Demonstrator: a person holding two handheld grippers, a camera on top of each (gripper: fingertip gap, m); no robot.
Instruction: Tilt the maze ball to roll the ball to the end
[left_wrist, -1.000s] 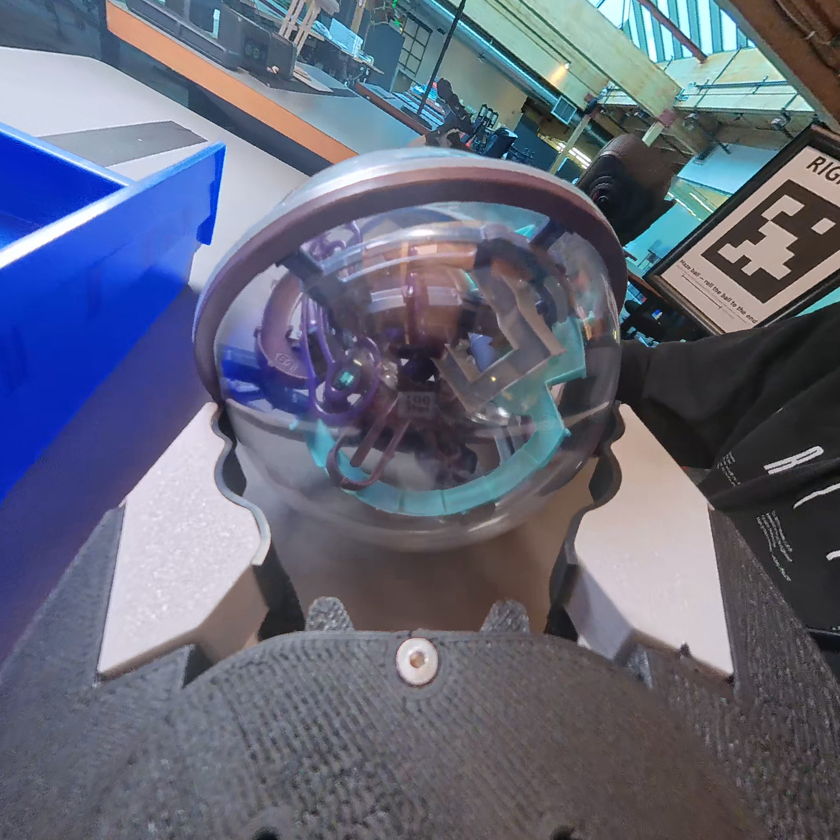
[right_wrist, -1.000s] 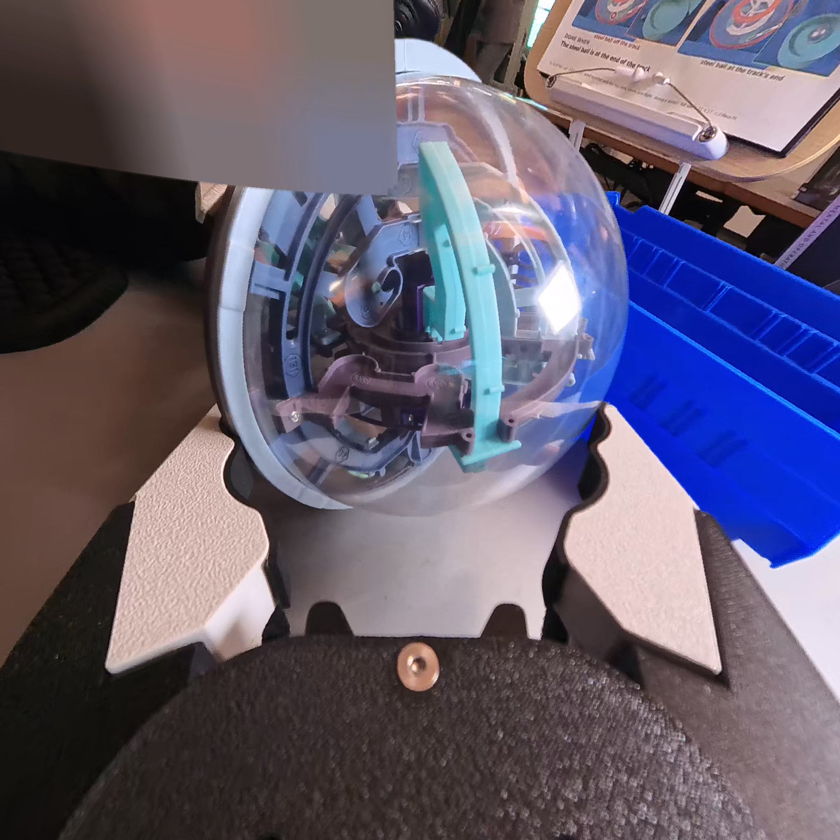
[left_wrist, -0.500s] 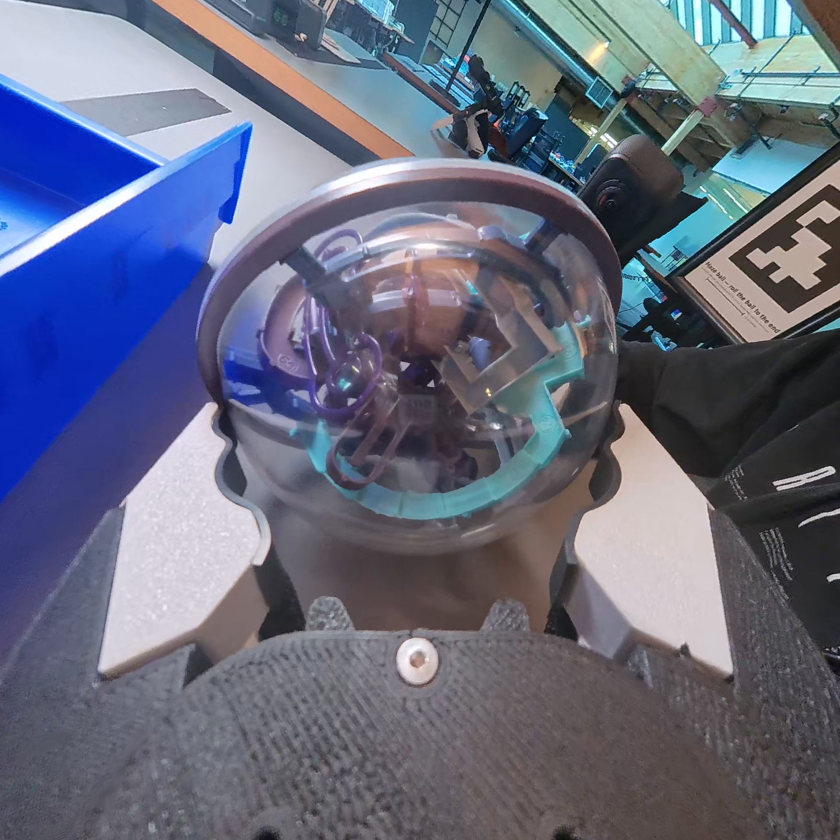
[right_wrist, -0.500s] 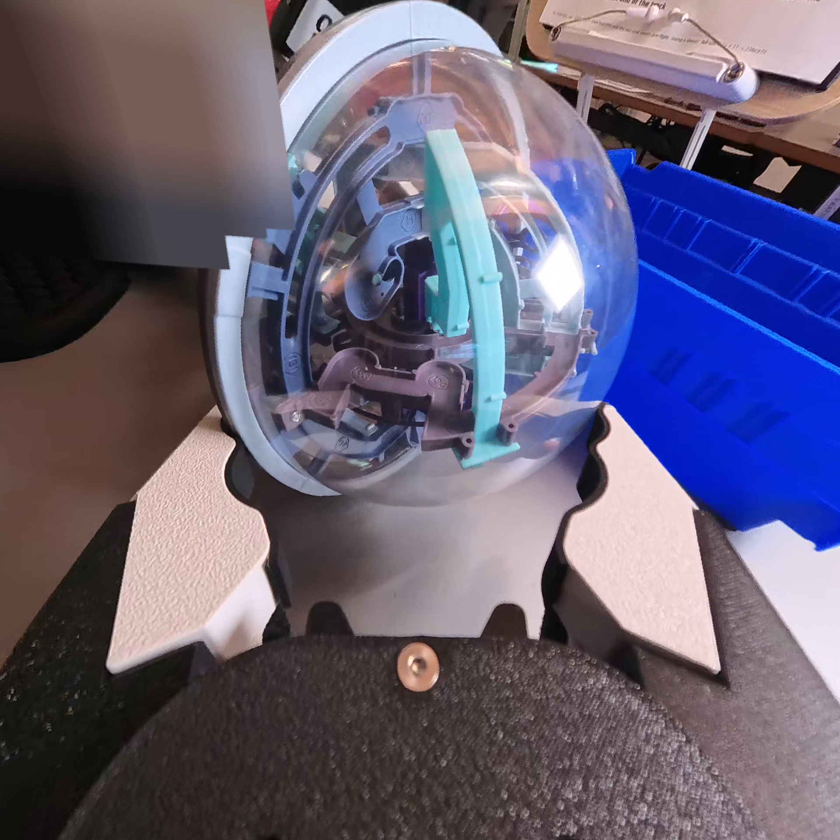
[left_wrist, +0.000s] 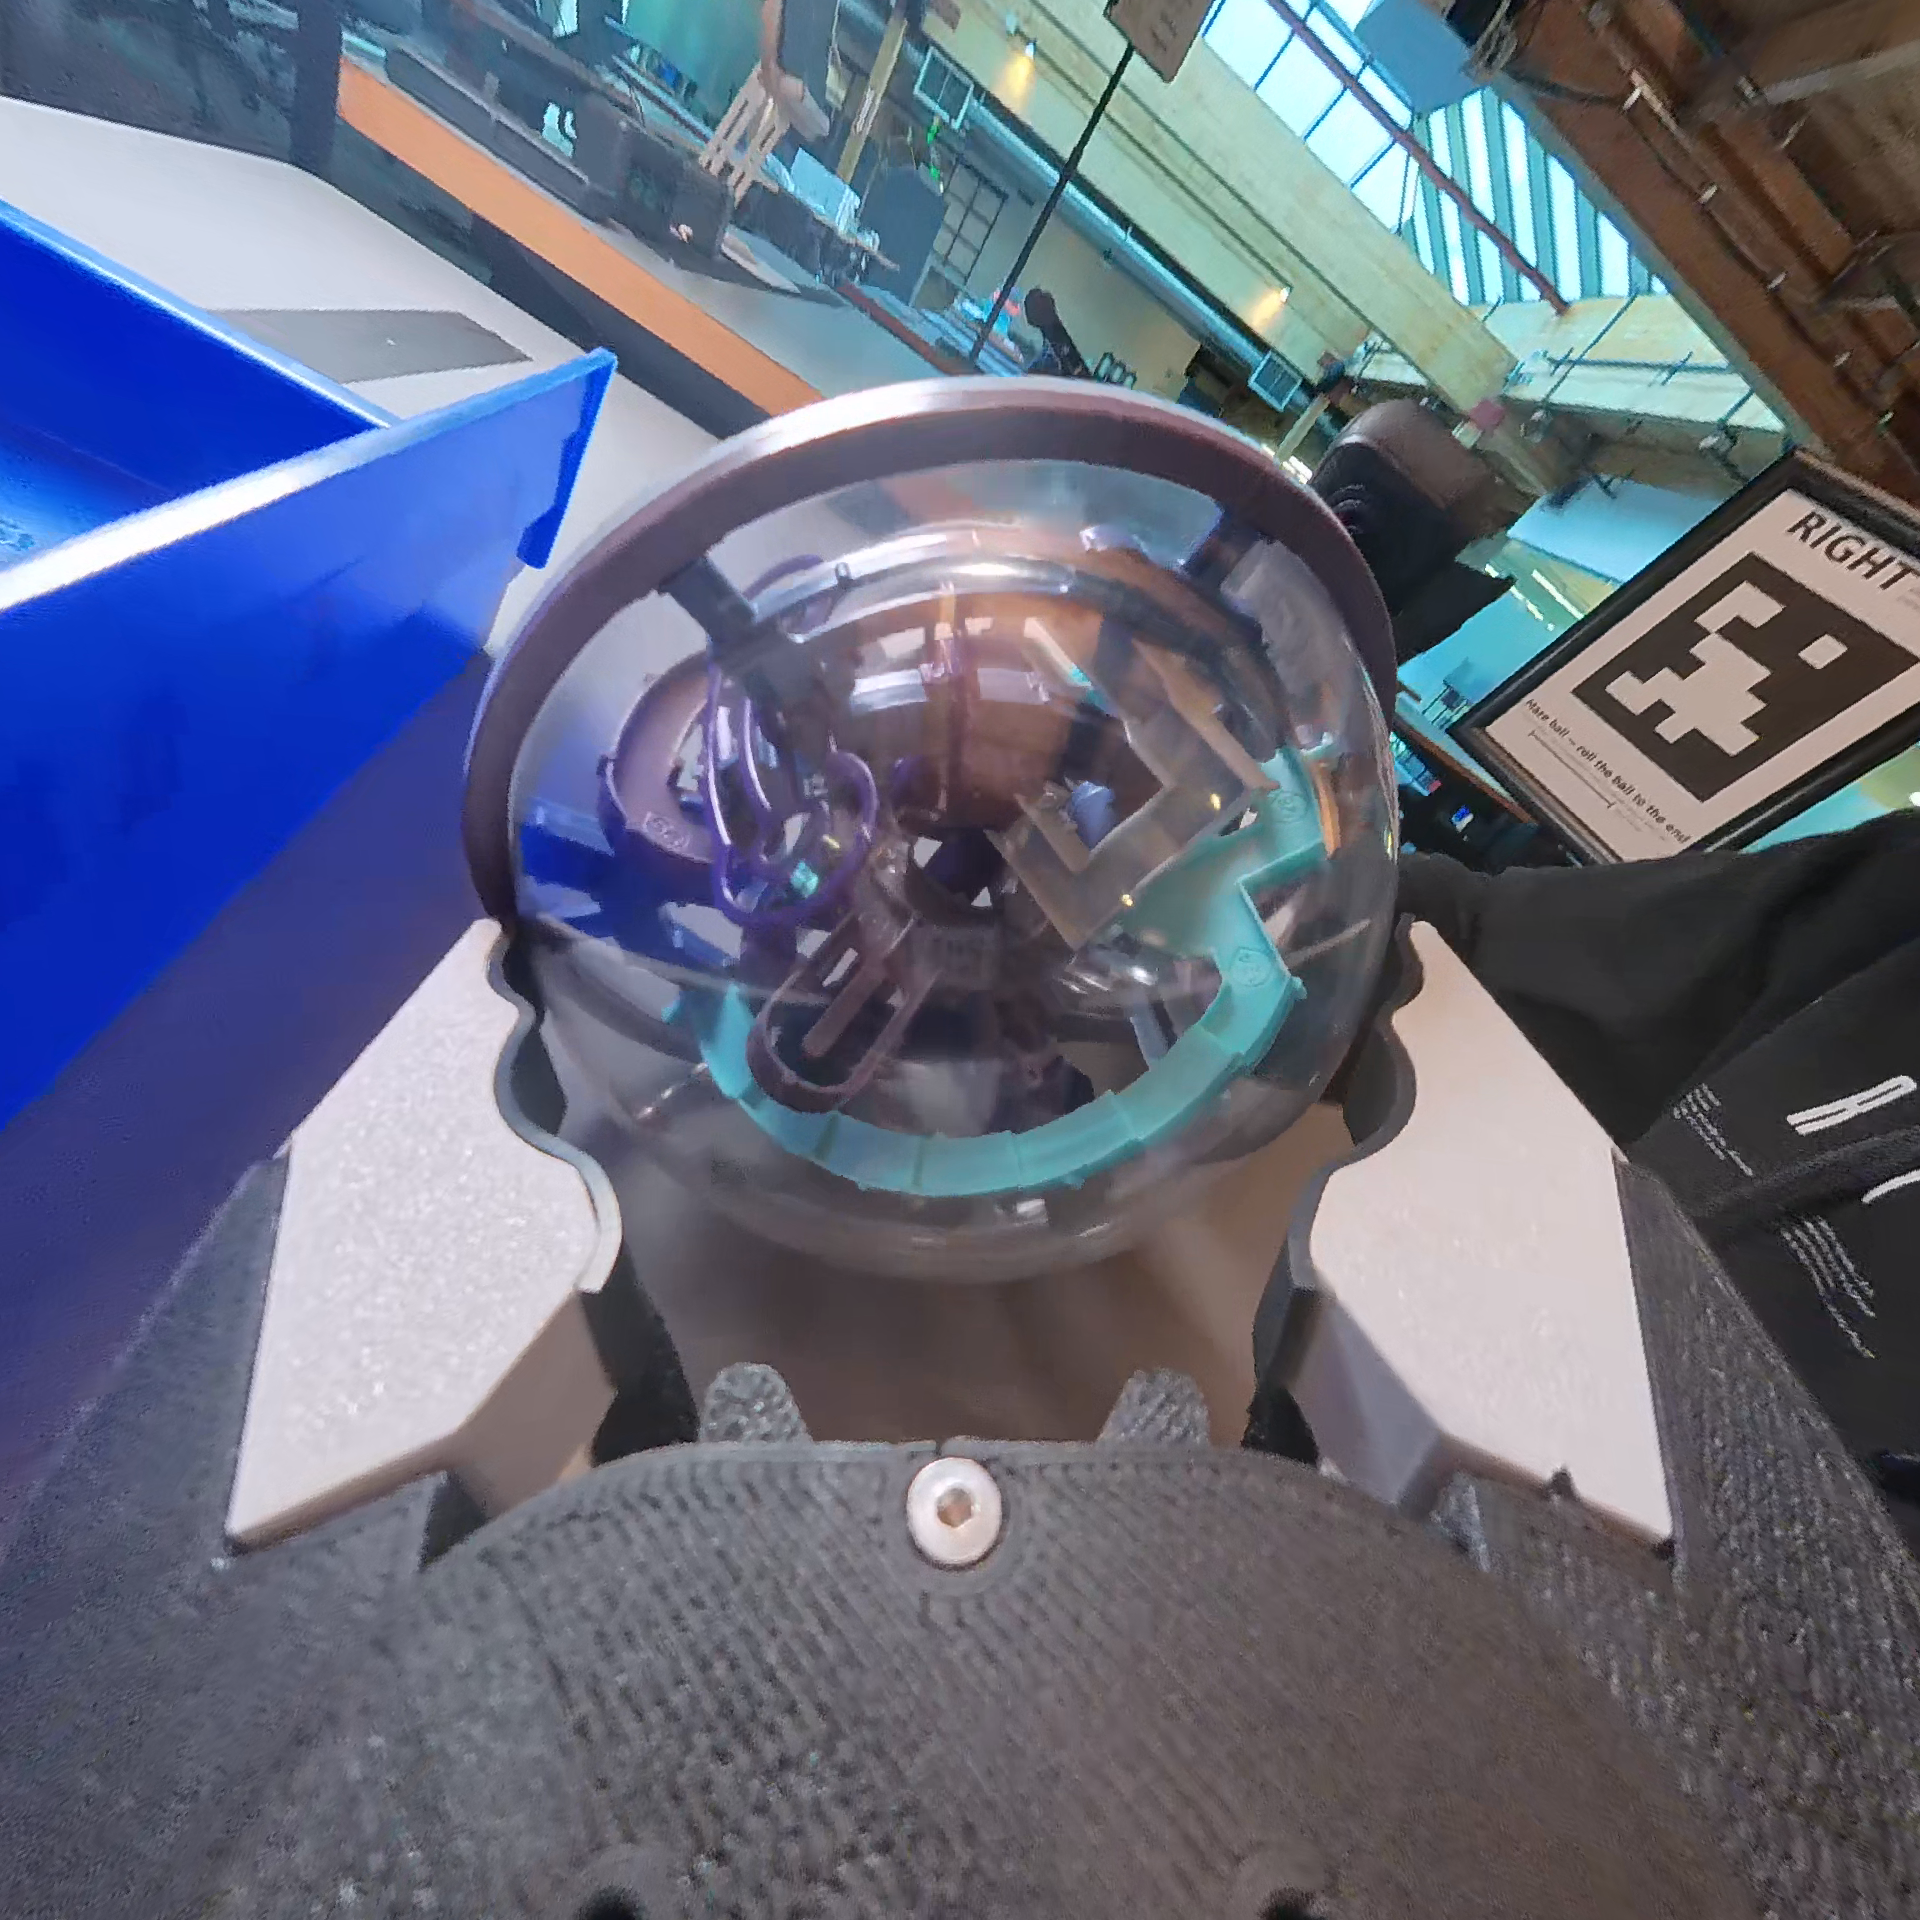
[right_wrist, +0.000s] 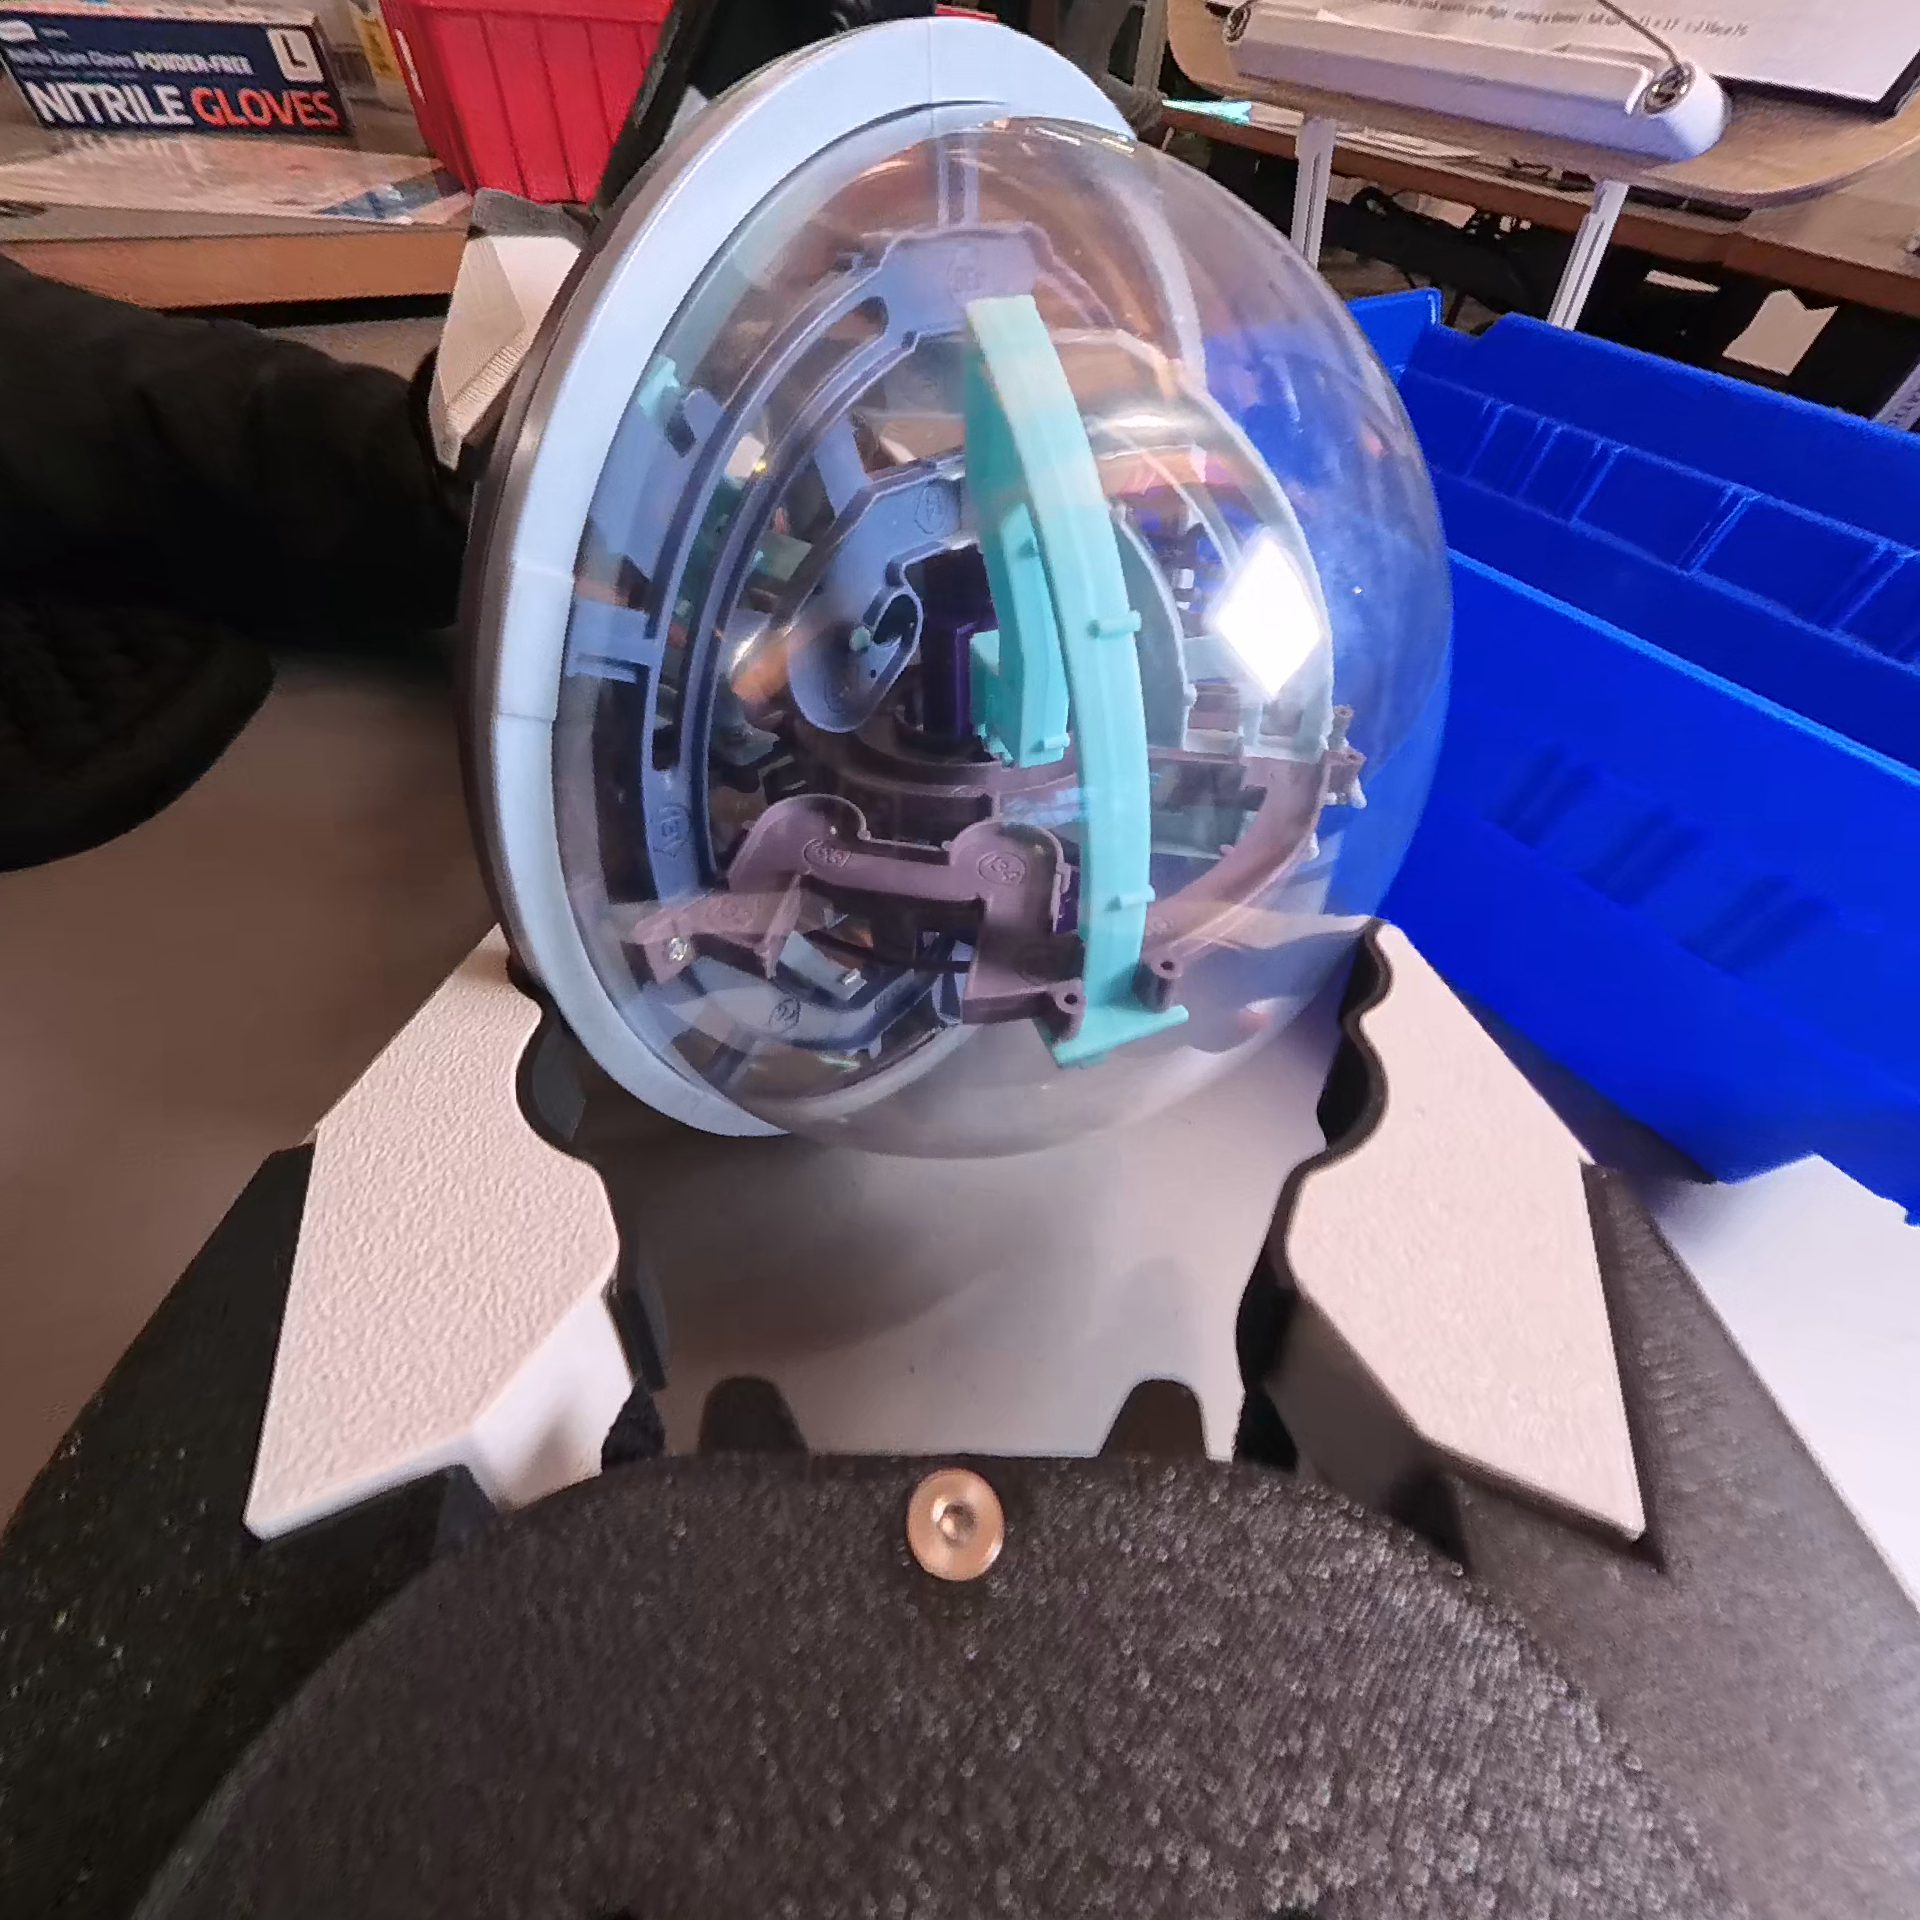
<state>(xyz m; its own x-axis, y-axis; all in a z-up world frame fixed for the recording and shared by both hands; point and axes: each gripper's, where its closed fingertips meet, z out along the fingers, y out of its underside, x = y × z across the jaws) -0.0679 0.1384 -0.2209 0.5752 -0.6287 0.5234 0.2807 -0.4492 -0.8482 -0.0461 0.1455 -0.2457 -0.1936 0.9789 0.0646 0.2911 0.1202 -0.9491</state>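
The maze ball (left_wrist: 935, 852) is a clear sphere with teal, purple and grey tracks inside and a grey ring round its middle. It is held up off the table between both grippers. My left gripper (left_wrist: 951, 987) has its white fingers (left_wrist: 416, 1195) pressed on the sphere's two sides. My right gripper (right_wrist: 945, 997) grips the ball (right_wrist: 935, 623) from the opposite side in the same way, with the pale ring tilted at its left. I cannot pick out the small rolling ball among the tracks.
A blue bin (left_wrist: 208, 675) stands close on the left in the left wrist view and on the right in the right wrist view (right_wrist: 1662, 727). A person's black sleeve (left_wrist: 1662, 987) is beside the ball. A framed marker sign (left_wrist: 1714, 675), a glove box (right_wrist: 177, 83) and a red bin (right_wrist: 520, 83) stand behind.
Both grippers have tilted the ball while holding it. In the right wrist view the ring's top has swung to the right. The left wrist view now looks higher into the room.
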